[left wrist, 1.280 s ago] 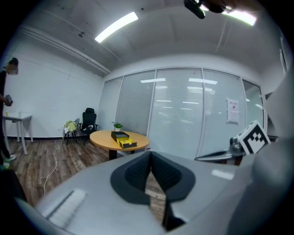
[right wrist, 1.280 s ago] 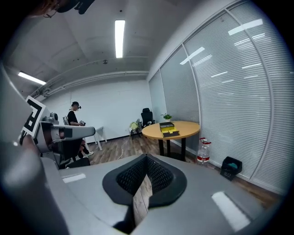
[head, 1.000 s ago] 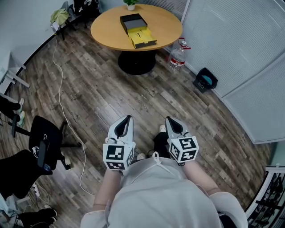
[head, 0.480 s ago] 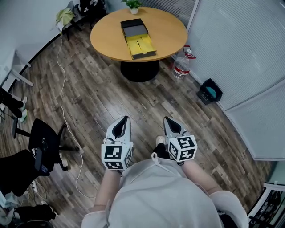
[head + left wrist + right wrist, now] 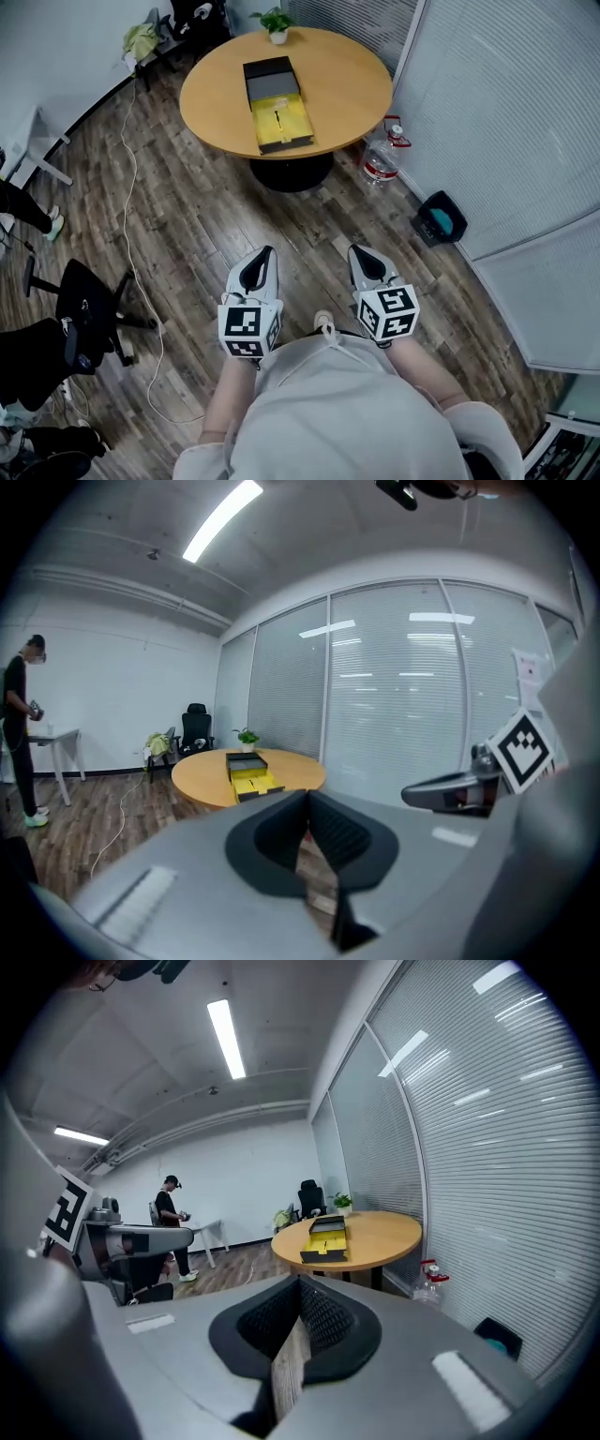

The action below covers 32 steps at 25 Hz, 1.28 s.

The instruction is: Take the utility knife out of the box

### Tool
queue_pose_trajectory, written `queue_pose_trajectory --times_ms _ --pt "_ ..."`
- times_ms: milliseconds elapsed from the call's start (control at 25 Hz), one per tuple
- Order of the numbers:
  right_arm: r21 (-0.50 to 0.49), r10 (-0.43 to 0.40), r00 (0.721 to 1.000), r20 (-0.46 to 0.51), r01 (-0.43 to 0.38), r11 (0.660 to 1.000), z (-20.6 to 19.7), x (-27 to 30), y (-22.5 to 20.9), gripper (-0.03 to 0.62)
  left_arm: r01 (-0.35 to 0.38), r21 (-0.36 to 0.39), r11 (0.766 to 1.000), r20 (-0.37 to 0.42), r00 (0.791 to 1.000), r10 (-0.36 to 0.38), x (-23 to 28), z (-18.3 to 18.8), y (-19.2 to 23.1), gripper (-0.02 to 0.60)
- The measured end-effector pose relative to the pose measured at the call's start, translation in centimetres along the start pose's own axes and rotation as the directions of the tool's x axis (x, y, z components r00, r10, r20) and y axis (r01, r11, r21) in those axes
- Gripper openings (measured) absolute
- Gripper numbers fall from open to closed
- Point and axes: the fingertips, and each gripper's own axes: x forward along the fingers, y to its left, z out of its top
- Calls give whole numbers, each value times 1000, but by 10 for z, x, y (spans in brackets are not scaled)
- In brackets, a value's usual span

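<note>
On a round wooden table (image 5: 347, 84) lies an open box: a black half (image 5: 269, 77) and a yellow tray (image 5: 283, 127) with a small knife-like thing (image 5: 278, 114) lying in it. Both gripper views show the box far ahead, in the left gripper view (image 5: 248, 775) and in the right gripper view (image 5: 323, 1239). My left gripper (image 5: 265, 255) and right gripper (image 5: 364, 255) hover side by side over the floor, well short of the table. Each is shut with nothing held; the left jaws (image 5: 307, 795) and right jaws (image 5: 300, 1281) meet at their tips.
A water bottle (image 5: 380, 161) and a black bin (image 5: 439, 218) stand on the floor right of the table, by the blind-covered glass wall. A black office chair (image 5: 89, 305) and a white cable (image 5: 127, 187) are at the left. A potted plant (image 5: 277, 23) sits on the table's far edge. A person (image 5: 172, 1218) stands at the room's far side.
The table and box have drawn nearer and lower in the head view as I walk toward them. Both grippers keep their side-by-side pose, jaws unchanged.
</note>
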Motion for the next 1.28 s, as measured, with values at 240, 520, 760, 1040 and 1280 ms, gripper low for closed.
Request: queue_pose_trajectory --times_ms 240,520,760,1040,1280 --pt "5 27 999 -35 -27 1000 2 18 -37 0 -7 -16 1000 -56 998 7 45 -8 -17 5" --pt "37 69 993 -95 -66 997 -7 55 -51 0 -45 -34 998 -98 994 41 74 -15 0 6" --pt "33 69 990 -123 -65 997 0 93 -57 0 -54 -46 997 -107 993 49 109 -16 28 5" --pt "38 26 990 -139 -21 999 25 148 -90 0 5 -44 999 -92 996 -9 187 11 51 5" --pt "45 -27 987 -158 34 998 54 205 -119 0 49 -55 997 -89 995 -54 257 37 83 5"
